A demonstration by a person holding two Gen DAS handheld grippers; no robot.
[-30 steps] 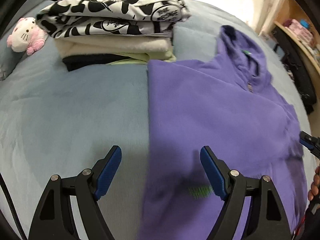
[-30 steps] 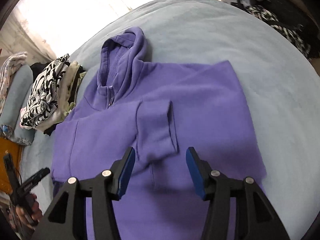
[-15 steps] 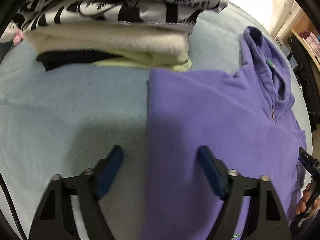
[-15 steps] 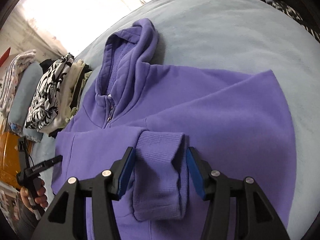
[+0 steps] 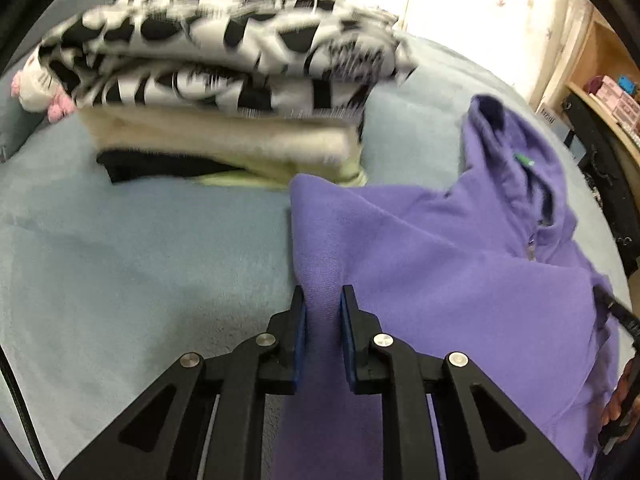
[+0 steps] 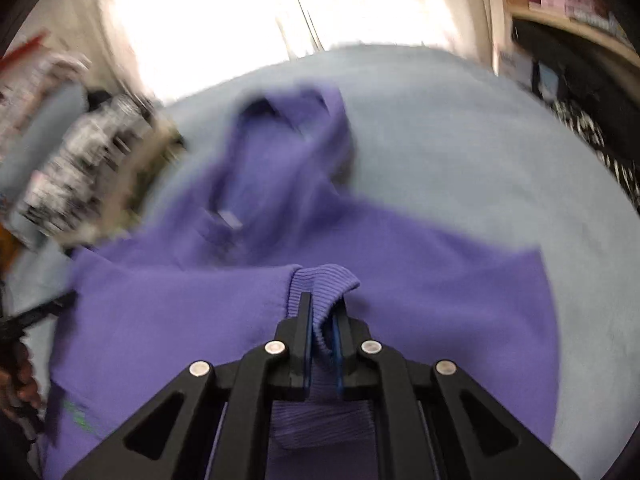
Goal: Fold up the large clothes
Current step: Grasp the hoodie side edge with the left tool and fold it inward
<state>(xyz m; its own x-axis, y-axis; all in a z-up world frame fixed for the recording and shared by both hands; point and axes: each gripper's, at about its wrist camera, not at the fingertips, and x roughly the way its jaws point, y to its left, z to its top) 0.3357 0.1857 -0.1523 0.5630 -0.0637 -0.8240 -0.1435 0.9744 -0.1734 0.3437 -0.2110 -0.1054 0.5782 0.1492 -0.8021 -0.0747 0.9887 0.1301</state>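
A purple zip hoodie [image 5: 460,280] lies spread on the pale blue bed, hood away from me; it also shows in the right wrist view [image 6: 180,320]. My left gripper [image 5: 323,304] is shut on the hoodie's left folded edge, which rises between the blue pads. My right gripper [image 6: 320,308] is shut on the ribbed cuff [image 6: 324,284] of the sleeve that lies across the hoodie's front. The right wrist view is blurred by motion.
A stack of folded clothes [image 5: 224,92], black-and-white print on top, sits just beyond the hoodie's left edge; it also shows in the right wrist view [image 6: 80,176]. A pink-and-white plush toy [image 5: 36,88] lies at far left. Wooden shelves [image 5: 608,92] stand right of the bed [image 5: 120,280].
Both grippers were open above the hoodie; now both have closed, the left on the hoodie's side edge, the right on the sleeve cuff. The cuff and edge are lifted slightly.
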